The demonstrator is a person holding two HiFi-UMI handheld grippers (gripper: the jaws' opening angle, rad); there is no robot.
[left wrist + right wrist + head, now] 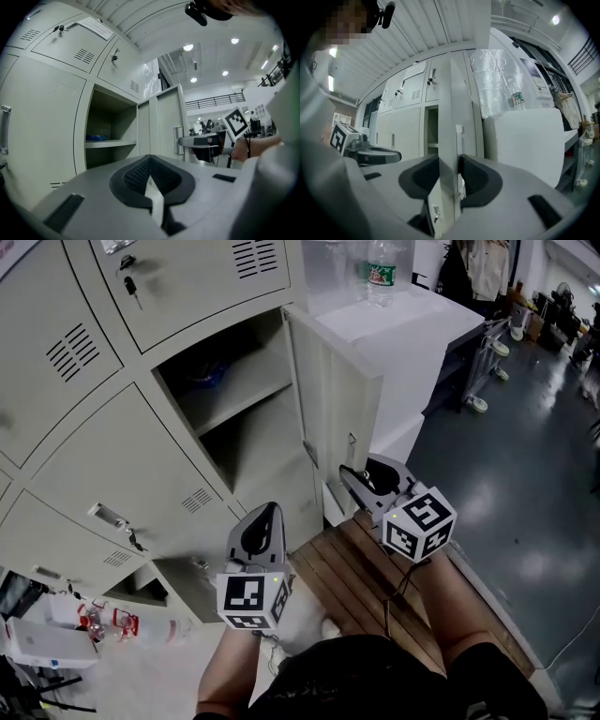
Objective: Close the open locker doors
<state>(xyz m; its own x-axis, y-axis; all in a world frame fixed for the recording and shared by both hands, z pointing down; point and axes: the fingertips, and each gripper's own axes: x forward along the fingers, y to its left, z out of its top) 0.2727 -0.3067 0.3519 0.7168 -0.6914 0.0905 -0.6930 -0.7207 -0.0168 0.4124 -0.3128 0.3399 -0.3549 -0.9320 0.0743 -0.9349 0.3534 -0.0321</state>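
My right tongs (450,174) clamp the open door (342,409) edge; left tongs (150,173) shut, empty. Can't identify blue thing (202,376) on shelf (251,390), too dim. Underfoot wood slats (366,582), glossy floor (525,456) beyond.

Bottle (380,273) on counter (422,334), right of door (339,404)

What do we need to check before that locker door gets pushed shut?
1. The right gripper is clamped on the locker door at its edge: ok.
2. The left gripper is shut and empty: ok.
3. The left gripper is clear of the door's swing: cannot tell.
4. The blue thing sits fully inside on the shelf: ok.
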